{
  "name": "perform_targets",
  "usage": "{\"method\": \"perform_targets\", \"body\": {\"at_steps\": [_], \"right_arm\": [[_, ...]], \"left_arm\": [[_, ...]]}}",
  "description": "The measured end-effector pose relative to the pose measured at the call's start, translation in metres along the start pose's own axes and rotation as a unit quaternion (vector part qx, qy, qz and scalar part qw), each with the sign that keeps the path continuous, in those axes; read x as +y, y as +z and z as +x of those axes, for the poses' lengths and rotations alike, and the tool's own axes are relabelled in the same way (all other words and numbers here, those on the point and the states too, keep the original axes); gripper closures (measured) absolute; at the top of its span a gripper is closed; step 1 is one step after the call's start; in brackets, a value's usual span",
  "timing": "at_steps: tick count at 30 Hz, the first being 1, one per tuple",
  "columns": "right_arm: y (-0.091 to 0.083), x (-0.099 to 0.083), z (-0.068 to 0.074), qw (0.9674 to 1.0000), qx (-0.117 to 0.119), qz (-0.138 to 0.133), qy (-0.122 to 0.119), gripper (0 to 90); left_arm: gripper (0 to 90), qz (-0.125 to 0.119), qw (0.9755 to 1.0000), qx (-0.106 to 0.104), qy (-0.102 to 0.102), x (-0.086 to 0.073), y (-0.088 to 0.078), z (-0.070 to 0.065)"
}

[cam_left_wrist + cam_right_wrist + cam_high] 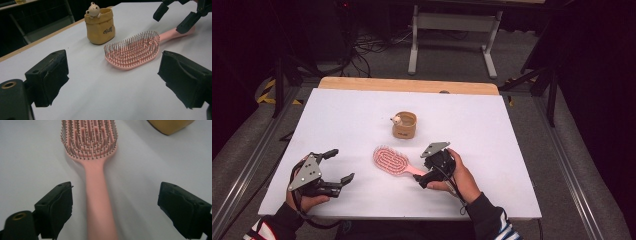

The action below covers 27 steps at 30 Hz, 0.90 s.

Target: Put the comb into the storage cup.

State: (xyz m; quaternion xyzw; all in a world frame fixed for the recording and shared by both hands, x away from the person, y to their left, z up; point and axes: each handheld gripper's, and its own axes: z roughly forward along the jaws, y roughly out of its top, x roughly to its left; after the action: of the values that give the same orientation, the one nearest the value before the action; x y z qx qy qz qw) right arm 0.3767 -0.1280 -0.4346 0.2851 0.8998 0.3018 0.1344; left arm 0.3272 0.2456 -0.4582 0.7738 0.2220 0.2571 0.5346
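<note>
Left tongs [343, 164] sit near the front left corner of the surface [512, 150], spread wide, nothing between the jaws, touching nothing. Idle for now, by the look of it.

Right tongs [420, 173] are just right of front centre, also spread wide. The brush handle [98, 202] lies between the jaws in the right gripper view, closer to the left jaw; pads aren't pressing on it. No grip yet.

Hairbrush [391, 161]: pink, lying flat, bristles up, just forward of the front edge near centre, head pointing toward the far left, handle toward the right tongs.

Handling guess: light moulded plastic, stiff, not fragile. Handle is smooth and narrow, so likely a bit slippery, and it may roll in the pads if pinched off-centre. Best hold is across the mid handle, squarely on the two sides. Avoid the head [133, 48]: bristles flex and give no firm seat. Head-heavy, so expect some droop on lift.

Further back, mid surface: a tan cup [405, 125] with a small bear figure [396, 119] on its rim, upright, apart from the brush.
</note>
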Motion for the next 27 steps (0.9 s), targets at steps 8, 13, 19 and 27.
{"method": "perform_targets", "body": {"at_steps": [8,13,19,27], "right_arm": [[0.024,0.011,0.002,0.9987,0.025,0.039,-0.019,27.0],[0.036,0.018,0.003,0.9983,0.033,0.044,-0.017,38.0],[0.037,0.021,0.006,0.9980,0.038,0.040,-0.030,54.6],[0.036,0.019,0.009,0.9976,0.049,0.027,-0.042,69.1]], "left_arm": [[10.1,0.009,0.9999,0.010,0.001,-0.001,0.002,0.002],[10.0,0.010,0.9999,0.009,-0.002,-0.002,0.002,0.002],[9.9,0.014,0.9999,0.003,-0.002,-0.002,0.004,0.002],[9.9,0.020,0.9998,-0.001,-0.001,-0.003,0.005,0.001]]}}
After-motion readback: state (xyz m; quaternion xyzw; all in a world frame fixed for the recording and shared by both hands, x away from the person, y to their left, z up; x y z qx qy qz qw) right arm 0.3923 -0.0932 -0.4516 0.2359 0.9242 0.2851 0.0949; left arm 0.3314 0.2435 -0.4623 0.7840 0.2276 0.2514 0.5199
